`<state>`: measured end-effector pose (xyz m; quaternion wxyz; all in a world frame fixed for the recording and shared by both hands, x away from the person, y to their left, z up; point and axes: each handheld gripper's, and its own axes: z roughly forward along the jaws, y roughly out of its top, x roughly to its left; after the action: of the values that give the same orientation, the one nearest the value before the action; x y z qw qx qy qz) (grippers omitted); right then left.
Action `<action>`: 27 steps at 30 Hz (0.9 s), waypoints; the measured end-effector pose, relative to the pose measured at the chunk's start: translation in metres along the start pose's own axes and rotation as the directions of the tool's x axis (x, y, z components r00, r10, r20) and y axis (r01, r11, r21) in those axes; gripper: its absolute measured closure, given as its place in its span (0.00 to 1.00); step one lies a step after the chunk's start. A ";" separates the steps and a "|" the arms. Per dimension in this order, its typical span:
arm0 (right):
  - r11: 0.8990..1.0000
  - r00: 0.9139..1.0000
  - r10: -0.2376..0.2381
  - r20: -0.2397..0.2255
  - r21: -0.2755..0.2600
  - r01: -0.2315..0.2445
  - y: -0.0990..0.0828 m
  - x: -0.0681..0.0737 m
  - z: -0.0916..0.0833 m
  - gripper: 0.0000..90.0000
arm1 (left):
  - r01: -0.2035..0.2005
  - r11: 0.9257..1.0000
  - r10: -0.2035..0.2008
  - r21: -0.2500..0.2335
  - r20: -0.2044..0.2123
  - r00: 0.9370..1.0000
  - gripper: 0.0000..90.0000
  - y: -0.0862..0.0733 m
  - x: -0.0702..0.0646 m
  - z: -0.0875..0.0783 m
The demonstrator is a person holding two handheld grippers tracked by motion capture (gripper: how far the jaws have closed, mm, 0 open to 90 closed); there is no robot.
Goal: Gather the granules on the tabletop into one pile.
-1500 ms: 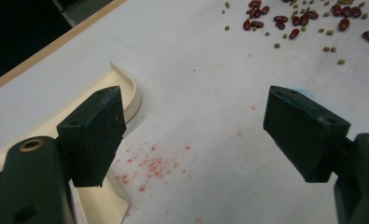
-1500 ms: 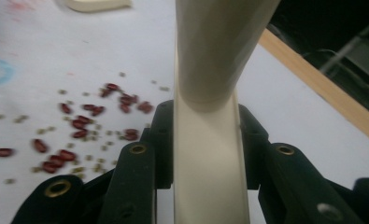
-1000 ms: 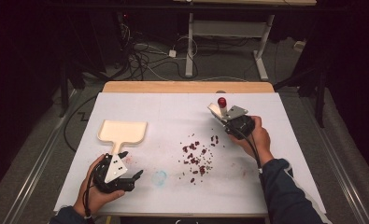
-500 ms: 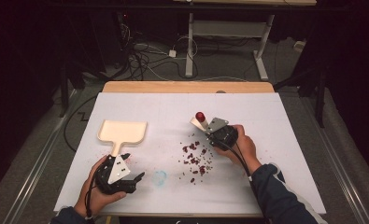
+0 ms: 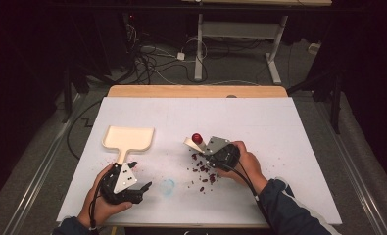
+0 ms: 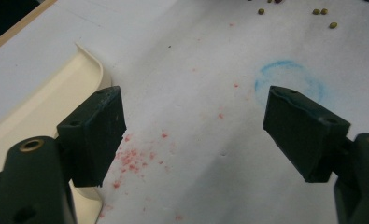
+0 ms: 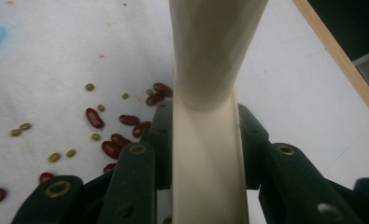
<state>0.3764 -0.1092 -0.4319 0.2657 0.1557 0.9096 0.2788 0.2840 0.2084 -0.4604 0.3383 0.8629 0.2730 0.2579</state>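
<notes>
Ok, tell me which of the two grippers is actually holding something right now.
The right gripper: its jaws are shut on the cream brush handle, just above the scattered beans. The left gripper stands open over bare paper beside the dustpan.

Right gripper (image 5: 206,148) has travelled left and slightly toward the person across the white surface (image 5: 289,142): from the far right area, beside the few stray beans there, to the top edge of the scattered dark red and green beans (image 5: 203,172). The cream plastic brush handle with the red knob (image 5: 196,138) clamped in it came along, and its pale tip now sits just above the bean pile. The person's right forearm and blue sleeve (image 5: 289,208) swung in from the right with it.
</notes>
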 end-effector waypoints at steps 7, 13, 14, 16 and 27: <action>0.999 0.999 0.006 0.042 -0.048 -0.004 -0.003 -0.013 -0.016 0.75 | 0.000 1.000 0.000 0.004 0.001 1.000 0.23 0.000 0.000 0.000; 0.988 0.999 0.044 -0.022 -0.150 -0.047 0.000 -0.018 -0.051 0.75 | 0.004 1.000 -0.004 -0.001 -0.009 1.000 0.23 0.000 0.001 -0.001; 0.985 0.998 0.044 -0.049 -0.166 -0.052 0.001 -0.016 -0.056 0.75 | 0.010 1.000 -0.011 -0.007 -0.014 1.000 0.23 0.000 0.002 -0.002; 0.981 0.994 0.040 -0.106 -0.187 -0.059 0.001 -0.011 -0.064 0.75 | 0.014 1.000 -0.014 -0.011 -0.020 1.000 0.23 -0.001 0.004 -0.004; 0.972 0.874 0.012 -0.486 -0.201 -0.125 0.001 0.035 -0.069 0.75 | 0.046 0.999 -0.047 -0.024 -0.057 0.997 0.23 -0.004 0.014 -0.011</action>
<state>0.3090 -0.1223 -0.3963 0.0373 0.0826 0.9031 0.4197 0.2858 0.2249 -0.4527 0.3459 0.8447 0.2997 0.2777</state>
